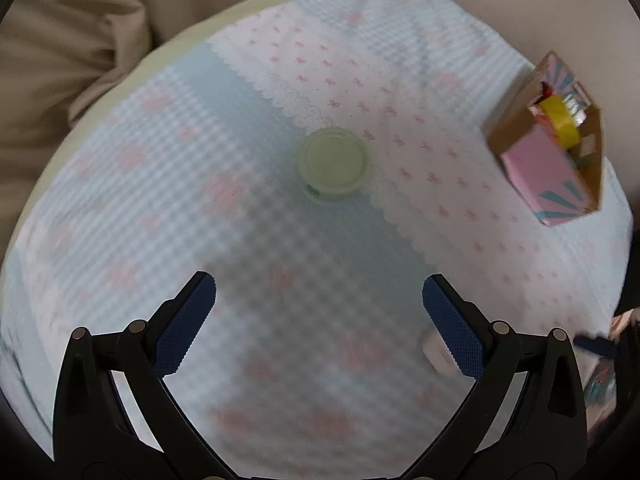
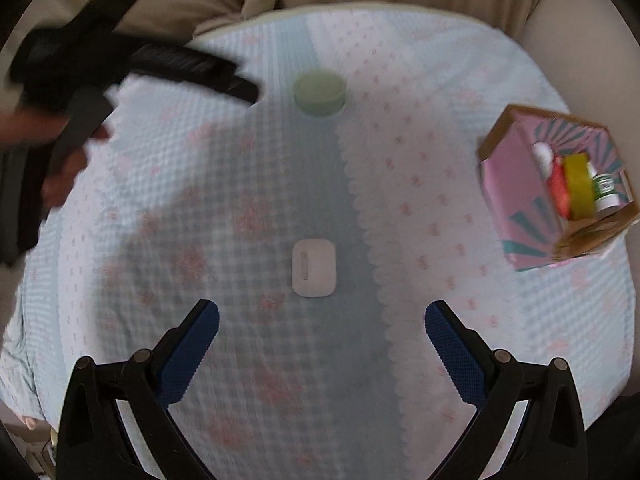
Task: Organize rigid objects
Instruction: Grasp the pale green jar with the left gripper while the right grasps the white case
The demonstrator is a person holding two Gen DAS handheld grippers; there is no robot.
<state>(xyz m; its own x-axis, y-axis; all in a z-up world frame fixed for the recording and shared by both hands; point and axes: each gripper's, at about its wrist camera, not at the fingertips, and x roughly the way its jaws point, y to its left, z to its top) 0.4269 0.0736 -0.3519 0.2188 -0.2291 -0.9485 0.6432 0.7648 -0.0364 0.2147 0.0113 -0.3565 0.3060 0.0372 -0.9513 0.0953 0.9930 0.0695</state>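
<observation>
Round table w/ a pale blue-and-white quilted cloth (image 2: 440, 92), pink bow print, fills both views; beige fabric sits behind it at 12 o'clock. Nearest in the right wrist view, the right gripper (image 2: 322, 326) hangs over the cloth w/ its blue pads spread wide and nothing between them. Just past its tips, approx 12 o'clock, lies a small white case (image 2: 313, 267), flat, rounded corners, apart from everything else. Same case shows in the left wrist view at 4 o'clock, partly hidden behind the right-hand pad. The left gripper (image 1: 319, 302) is likewise wide open and empty; from the right wrist cam it appears as a blurred black shape at 10 o'clock, the person's hand on its grip. Further out, near table centre, sits a pale green round lid or shallow jar (image 1: 333, 165), can't tell which, flat on the cloth, at 12 o'clock from both grippers. Farthest, at 2 o'clock, a pink-and-teal cardboard box (image 2: 516, 188) stands tilted w/ its open top toward the cams. Inside: a yellow tape roll (image 2: 579, 184), a red item, a white round item and a small green-and-white bottle, packed side by side. Judging by that, sorting is well along: several things are boxed already, two are left out on the cloth, i.e. the case and the green piece. The case looks the closer pick for the right side.
</observation>
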